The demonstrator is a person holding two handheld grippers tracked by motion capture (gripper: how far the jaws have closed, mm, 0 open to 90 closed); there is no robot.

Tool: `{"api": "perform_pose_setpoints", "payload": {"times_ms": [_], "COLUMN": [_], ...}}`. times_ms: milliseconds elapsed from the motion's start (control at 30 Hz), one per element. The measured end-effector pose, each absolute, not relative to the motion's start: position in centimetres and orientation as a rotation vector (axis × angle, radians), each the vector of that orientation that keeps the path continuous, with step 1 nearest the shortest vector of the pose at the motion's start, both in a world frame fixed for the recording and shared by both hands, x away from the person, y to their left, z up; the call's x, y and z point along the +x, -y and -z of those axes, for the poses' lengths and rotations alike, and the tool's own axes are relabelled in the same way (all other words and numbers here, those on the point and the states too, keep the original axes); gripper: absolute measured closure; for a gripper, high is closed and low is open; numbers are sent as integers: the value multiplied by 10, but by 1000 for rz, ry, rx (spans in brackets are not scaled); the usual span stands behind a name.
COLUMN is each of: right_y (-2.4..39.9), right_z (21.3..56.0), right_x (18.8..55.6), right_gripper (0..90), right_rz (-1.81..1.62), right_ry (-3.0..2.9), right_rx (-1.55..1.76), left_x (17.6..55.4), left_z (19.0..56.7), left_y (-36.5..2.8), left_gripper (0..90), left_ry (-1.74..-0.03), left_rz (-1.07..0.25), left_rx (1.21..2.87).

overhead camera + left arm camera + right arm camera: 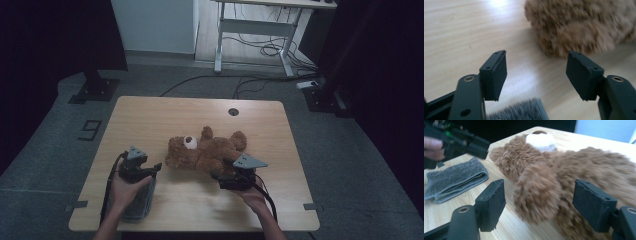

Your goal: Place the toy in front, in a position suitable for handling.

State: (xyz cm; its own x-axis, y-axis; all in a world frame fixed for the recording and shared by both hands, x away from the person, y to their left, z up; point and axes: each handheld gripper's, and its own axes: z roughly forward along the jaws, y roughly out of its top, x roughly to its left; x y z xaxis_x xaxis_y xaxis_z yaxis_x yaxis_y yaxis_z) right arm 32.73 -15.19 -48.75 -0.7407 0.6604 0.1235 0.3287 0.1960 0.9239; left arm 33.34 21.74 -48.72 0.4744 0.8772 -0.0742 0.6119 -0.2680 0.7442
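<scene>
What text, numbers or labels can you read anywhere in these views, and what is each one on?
"9": a dark digit marked on the grey floor left of the table.
Nothing readable on the teddy bear, the folded grey cloth, the left gripper or the right gripper.

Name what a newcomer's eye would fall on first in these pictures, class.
A brown teddy bear lies on its back at the middle of the wooden table. The left gripper and right gripper flank it, both open; a folded grey cloth lies by the left one.
</scene>
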Motion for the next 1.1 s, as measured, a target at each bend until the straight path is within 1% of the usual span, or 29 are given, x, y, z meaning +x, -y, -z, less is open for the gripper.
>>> {"api": "perform_pose_setpoints", "payload": {"times_ms": [200,433,600,733,900,967,1000,1067,1100], "right_y": [183,210,225,235,232,228,227,225,224], "right_z": [485,486,494,510,520,521,521,521,522], "right_x": [316,312,319,331,341,344,344,346,346], "right_gripper": [212,199,185,169,163,178,204,284,351], "right_rz": [-1556,-1506,-1429,-1448,-1452,-1454,-1454,-1453,-1452], "right_ry": [-2087,-1992,-1964,-1976,-1993,-2001,-2002,-2002,-1996], "right_rx": [1015,1082,1137,1231,1262,1258,1256,1246,1242], "left_x": [314,301,293,293,293,293,293,294,294], "left_z": [496,508,510,508,508,509,509,511,512], "left_y": [-224,-232,-243,-250,-254,-253,-253,-252,-251], "left_gripper": [296,251,233,230,225,224,222,220,218], "left_ry": [-1244,-1273,-1299,-1299,-1299,-1304,-1306,-1310,-1311], "left_rz": [-470,-464,-429,-391,-386,-389,-389,-387,-383], "left_rx": [1986,2027,1996,1960,1956,1958,1960,1966,1969]}}
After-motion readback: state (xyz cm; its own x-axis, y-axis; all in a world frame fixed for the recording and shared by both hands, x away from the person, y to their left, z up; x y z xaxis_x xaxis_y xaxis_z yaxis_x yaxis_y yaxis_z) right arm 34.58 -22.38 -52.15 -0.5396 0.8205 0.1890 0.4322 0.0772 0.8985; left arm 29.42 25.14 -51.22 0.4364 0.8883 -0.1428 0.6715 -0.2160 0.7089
